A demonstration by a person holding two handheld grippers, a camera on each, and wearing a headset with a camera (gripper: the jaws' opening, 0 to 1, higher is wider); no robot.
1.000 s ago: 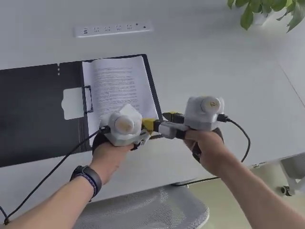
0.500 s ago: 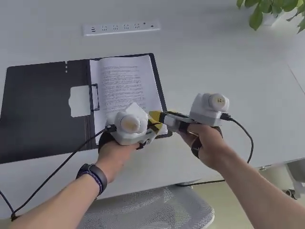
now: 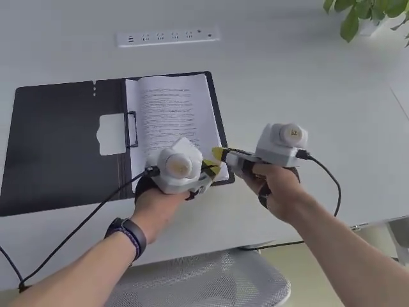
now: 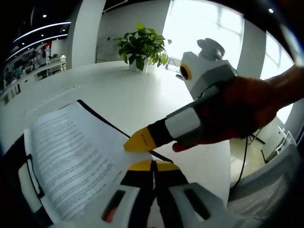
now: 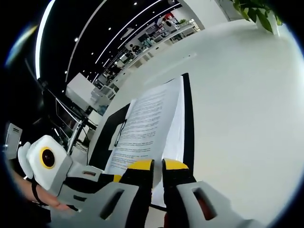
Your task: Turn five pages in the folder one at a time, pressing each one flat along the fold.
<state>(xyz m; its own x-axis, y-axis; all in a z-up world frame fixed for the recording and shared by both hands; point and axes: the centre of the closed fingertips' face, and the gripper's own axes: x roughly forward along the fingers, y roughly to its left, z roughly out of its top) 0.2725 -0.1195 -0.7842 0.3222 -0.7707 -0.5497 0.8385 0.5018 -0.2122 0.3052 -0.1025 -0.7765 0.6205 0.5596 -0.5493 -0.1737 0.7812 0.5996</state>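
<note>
The black folder [image 3: 57, 153] lies open on the white table, with a stack of printed pages [image 3: 172, 121] clipped on its right half. My left gripper [image 3: 208, 171] is shut, its yellow tips [image 4: 152, 165] resting over the bottom right corner of the pages [image 4: 71, 161]. My right gripper [image 3: 217, 153] comes in from the right at the pages' right edge, a little above that corner. Its jaws stand almost together with only a thin dark slit, and the top sheet [image 5: 147, 123] runs down to its tips [image 5: 157, 165]. I cannot tell whether paper is pinched.
A white power strip [image 3: 167, 37] lies at the back of the table. A potted plant [image 3: 370, 16] stands at the far right corner. A mesh chair seat [image 3: 204, 281] sits below the near table edge. Cables trail from both grippers.
The right gripper's tips have come left and up to the pages' right edge, close to the left gripper. The camera has shifted, so the folder sits further right in the picture.
</note>
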